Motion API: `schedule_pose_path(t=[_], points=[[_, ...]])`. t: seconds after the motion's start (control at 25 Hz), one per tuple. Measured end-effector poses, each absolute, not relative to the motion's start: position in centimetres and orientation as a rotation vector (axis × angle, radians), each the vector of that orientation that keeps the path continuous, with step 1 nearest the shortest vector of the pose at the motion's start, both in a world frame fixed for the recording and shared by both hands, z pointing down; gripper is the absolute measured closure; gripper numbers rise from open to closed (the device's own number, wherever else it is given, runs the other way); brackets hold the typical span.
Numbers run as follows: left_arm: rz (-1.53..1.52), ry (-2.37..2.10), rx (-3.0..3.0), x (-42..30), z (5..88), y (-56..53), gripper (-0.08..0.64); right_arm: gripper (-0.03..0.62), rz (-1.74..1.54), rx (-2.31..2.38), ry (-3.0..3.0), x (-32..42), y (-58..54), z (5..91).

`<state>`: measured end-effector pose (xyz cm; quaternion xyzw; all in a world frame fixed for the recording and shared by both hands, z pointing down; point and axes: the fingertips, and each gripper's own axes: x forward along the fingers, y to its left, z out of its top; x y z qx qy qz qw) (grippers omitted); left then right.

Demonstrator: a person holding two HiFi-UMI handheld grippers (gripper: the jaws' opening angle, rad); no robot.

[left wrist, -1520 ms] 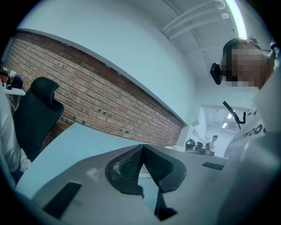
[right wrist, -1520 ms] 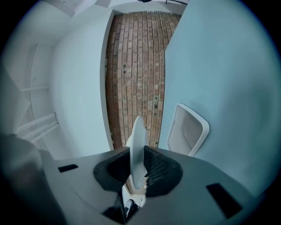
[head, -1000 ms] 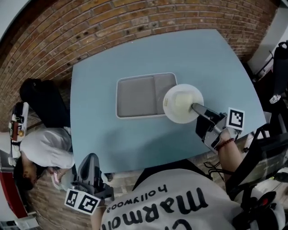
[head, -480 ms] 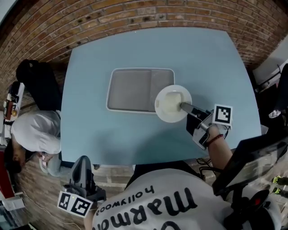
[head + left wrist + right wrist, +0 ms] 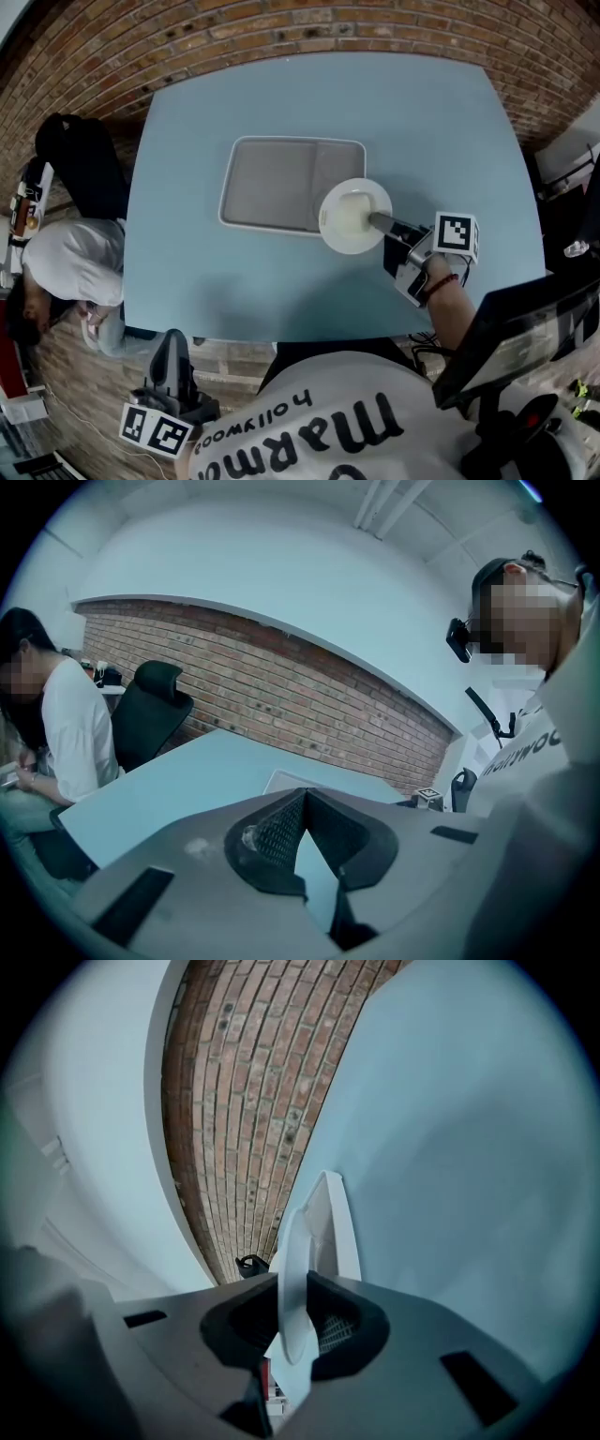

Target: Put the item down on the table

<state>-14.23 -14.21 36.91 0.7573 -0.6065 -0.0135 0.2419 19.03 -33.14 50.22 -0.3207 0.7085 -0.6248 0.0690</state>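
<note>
A round white plate (image 5: pixel 353 216) hangs over the blue table (image 5: pixel 422 122), overlapping the right end of a grey tray (image 5: pixel 281 183). My right gripper (image 5: pixel 379 223) is shut on the plate's right rim. In the right gripper view the plate (image 5: pixel 296 1279) shows edge-on between the jaws, with the tray (image 5: pixel 337 1232) beyond it. My left gripper (image 5: pixel 173 361) is held off the table's near edge at lower left, away from the plate. In the left gripper view its jaws (image 5: pixel 302 799) meet at the tips with nothing between them.
A seated person in white (image 5: pixel 70 267) and a black chair (image 5: pixel 80 173) are left of the table. A brick wall (image 5: pixel 281 28) runs behind it. A dark chair frame (image 5: pixel 511 337) stands at the lower right.
The plate and my right gripper have shifted left and slightly farther over the table, closer to the tray. My left gripper has stayed at the lower left.
</note>
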Motion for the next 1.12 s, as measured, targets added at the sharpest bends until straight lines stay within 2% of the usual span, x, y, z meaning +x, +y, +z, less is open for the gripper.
schedule_pose_path(t=[0.52,1.12], points=[[-0.014,-1.662,2.068,-14.9,37.0,-14.5,0.552,0.529,-1.871,-1.097,2.157,18.2,-34.5,51.3],[-0.029,-1.68,2.041,-15.5,36.8,-14.1,0.552,0.528,-1.668,-1.502,2.469,18.9,-35.1,53.2]])
